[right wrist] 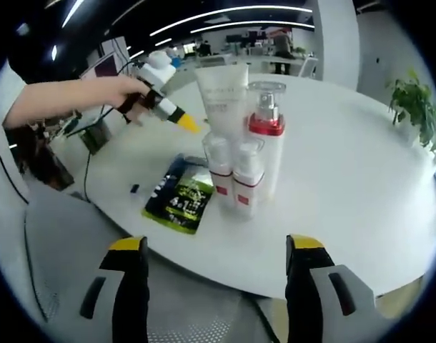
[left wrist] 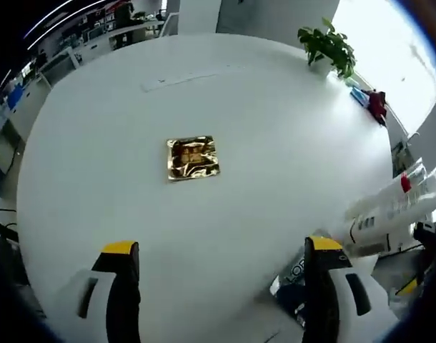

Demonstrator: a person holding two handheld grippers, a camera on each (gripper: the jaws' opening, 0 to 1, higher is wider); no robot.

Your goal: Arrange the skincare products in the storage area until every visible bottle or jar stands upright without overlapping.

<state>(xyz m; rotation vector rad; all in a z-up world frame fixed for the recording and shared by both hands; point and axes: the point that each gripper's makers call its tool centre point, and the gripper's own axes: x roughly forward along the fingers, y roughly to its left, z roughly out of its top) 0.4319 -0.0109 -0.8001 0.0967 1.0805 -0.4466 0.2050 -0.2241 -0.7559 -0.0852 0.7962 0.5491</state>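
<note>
A: Where do the skincare bottles (right wrist: pixel 243 153) stand?
B: Upright, clustered on the white surface (right wrist: pixel 347 179), beside a dark sachet (right wrist: pixel 179 196) printed "4 in 1".
A: And each tool?
B: Left tool (left wrist: pixel 221 254) and right tool (right wrist: pixel 214 246) both gape, holding nothing.

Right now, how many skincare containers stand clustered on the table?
4: a white tube at the back, a pump bottle with a red collar beside it, and two small bottles in front. More may hide behind them.
</note>
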